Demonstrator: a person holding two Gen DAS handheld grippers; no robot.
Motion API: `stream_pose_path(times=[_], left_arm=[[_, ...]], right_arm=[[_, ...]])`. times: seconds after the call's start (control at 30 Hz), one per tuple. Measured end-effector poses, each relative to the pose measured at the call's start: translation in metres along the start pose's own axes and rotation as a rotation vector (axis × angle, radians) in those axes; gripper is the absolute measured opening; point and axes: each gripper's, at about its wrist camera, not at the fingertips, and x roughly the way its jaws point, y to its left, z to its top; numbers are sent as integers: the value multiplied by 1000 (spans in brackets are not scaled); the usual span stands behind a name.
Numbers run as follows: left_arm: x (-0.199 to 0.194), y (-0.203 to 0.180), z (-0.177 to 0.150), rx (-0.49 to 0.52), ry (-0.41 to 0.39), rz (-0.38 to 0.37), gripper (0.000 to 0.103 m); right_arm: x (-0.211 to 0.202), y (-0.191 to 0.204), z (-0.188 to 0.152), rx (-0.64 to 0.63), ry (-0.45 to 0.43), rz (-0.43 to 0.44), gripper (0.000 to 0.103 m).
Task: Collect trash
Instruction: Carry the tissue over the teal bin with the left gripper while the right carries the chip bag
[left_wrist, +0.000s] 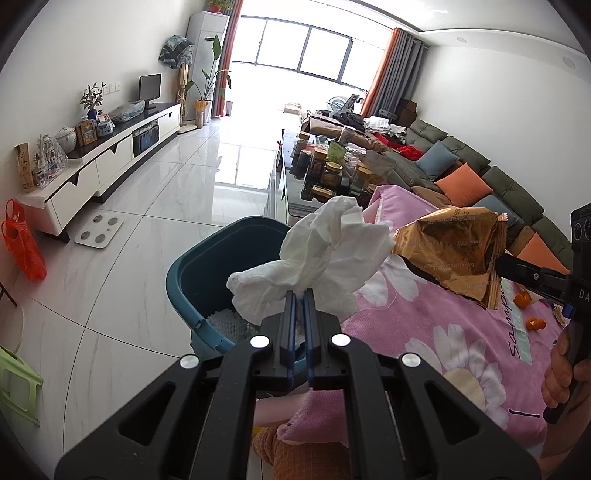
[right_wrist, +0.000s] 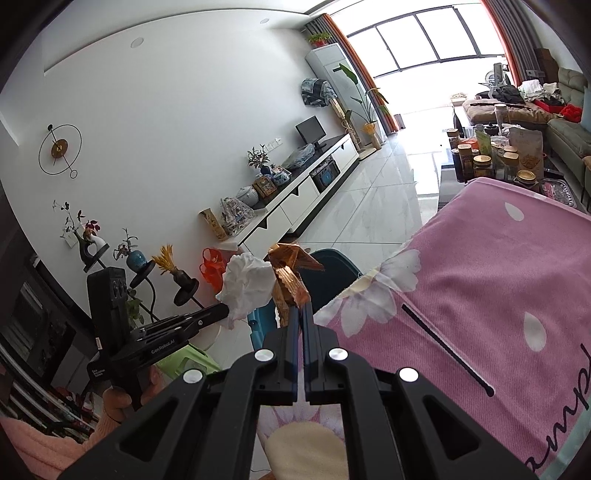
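A crumpled white tissue (left_wrist: 317, 258) is pinched between the jaws of the left gripper (left_wrist: 300, 295), which are pressed almost together on its lower fold. The tissue is held in the air above the near rim of a dark teal trash bin (left_wrist: 207, 273) standing on the tiled floor (left_wrist: 155, 206) just beside the left edge of the worktop. White foam netting (left_wrist: 225, 323) is seen lying inside the bin.

A gold foil wrapper (left_wrist: 450, 251) is clamped in the jaws of the right gripper (right_wrist: 300, 306), which are closed on its crinkled lower end. The wrapper is held just beside the tissue, over the left edge of the worktop, which is covered by a pink floral cloth (left_wrist: 424, 332). Orange peel pieces (left_wrist: 533, 324) are scattered on the cloth near its right edge, and a black cable tie (right_wrist: 447, 349) is laid diagonally across it.

Beyond the far edge of the cloth, a cluster of jars (left_wrist: 328, 170) is crowded on a glass coffee table. A white bathroom scale (left_wrist: 99, 229) and an orange mesh bag (left_wrist: 22, 240) are found on the floor near the TV cabinet (left_wrist: 110, 162), well apart from the bin.
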Motion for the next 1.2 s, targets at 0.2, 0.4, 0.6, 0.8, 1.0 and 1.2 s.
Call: stream_pose_path(times=[0.2,0.4,0.6,0.8,1.0,1.2], left_arm=[[9,4,1,0,15,23,5],[24,6,1,-2,39,47,5],[39,9,0,-9,62,66,5],[52,14,-1,-17,87,79,5],[66,18,1,-22,112,84,5],[79,21,1,-30,134,82,5]], right_arm=[[17,1,7,7,23,0,1],[35,3,14,9,48,-14,1],[57,4,17,6,85,-27,1],[74,6,19,1,119,-37,1],[94,8,21,9,153,-38,1],[111,13,20,7,186,-54,1]])
